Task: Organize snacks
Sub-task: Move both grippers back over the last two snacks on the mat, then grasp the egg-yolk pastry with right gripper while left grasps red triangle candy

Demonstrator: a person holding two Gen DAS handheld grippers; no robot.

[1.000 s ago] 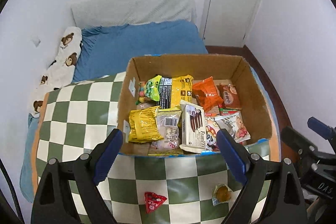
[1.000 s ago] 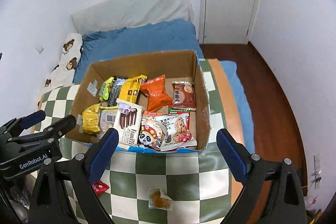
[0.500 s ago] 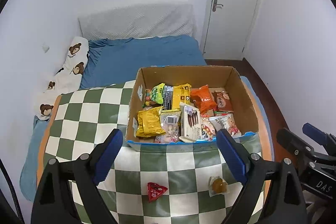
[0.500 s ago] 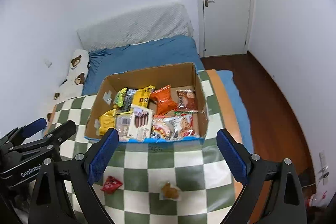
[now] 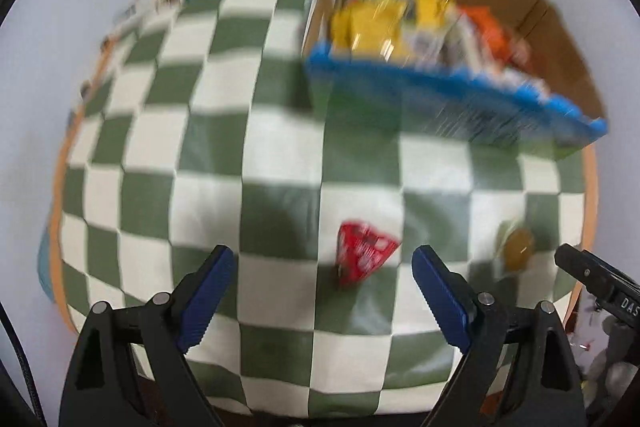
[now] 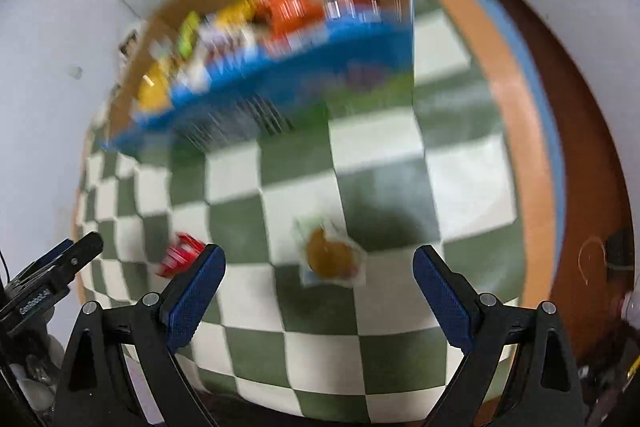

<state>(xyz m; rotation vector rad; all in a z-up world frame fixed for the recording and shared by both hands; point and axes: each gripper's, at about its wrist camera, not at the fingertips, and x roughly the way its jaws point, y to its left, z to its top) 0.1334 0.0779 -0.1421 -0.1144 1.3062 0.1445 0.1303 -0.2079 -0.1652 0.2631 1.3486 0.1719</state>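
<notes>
Nearest, two black hand-held grippers with blue finger pads hang over a green-and-white checked blanket (image 5: 280, 155), both empty. The left gripper (image 5: 323, 269) has its jaws spread wide, with a small red triangular snack packet (image 5: 362, 255) lying on the blanket just ahead, between the fingers. The right gripper (image 6: 319, 273) is equally wide, lined up on a clear wrapper holding a round brown pastry (image 6: 330, 255). Farther back, blurred, sits an open cardboard box with a blue front edge (image 5: 448, 75), already crowded with yellow, orange and other packets. Judging by this, most snacks are boxed; these two loose ones remain.
</notes>
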